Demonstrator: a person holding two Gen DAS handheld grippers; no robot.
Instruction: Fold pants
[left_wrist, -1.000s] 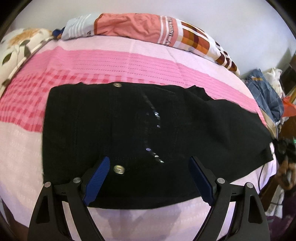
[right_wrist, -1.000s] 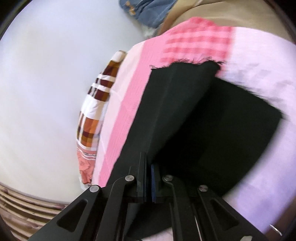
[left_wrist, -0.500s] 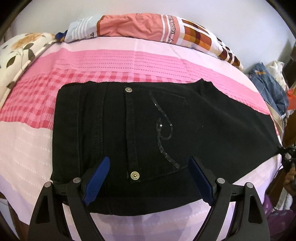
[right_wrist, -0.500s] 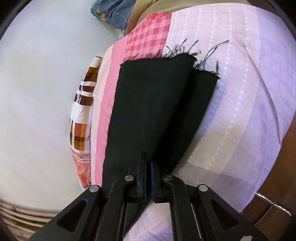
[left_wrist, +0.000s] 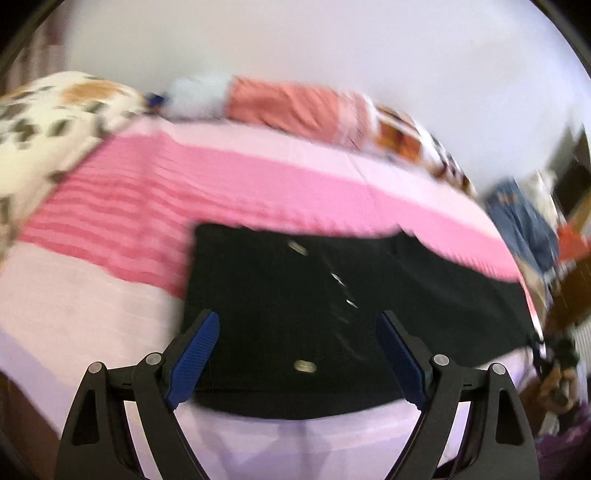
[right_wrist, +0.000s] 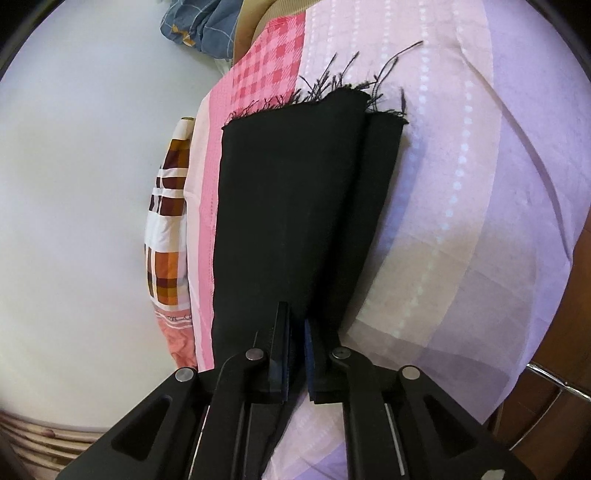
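Note:
Black pants (left_wrist: 424, 295) lie flat on the pink and lilac bedspread (left_wrist: 258, 177), waist end near me, with two metal studs and a sequin swirl on the back pocket. My left gripper (left_wrist: 297, 314) hovers above that end, open wide, its blue pads clear of the cloth; this view is blurred. In the right wrist view the stacked legs of the pants (right_wrist: 295, 184) run away from me to a frayed hem (right_wrist: 332, 96). My right gripper (right_wrist: 295, 314) has its jaws opening by a narrow slit, with the edge of the cloth still between them.
A rolled pink, white and checked blanket (left_wrist: 295, 107) and a floral pillow (left_wrist: 55, 110) line the far side against the white wall. A heap of blue clothes (left_wrist: 524, 221) sits past the bed's right end. A wooden bed frame (right_wrist: 554, 369) borders the near right.
The left gripper has pulled back and up, so the pants look smaller. The right gripper has laid the legs down flat on the bed, and its jaws have parted slightly.

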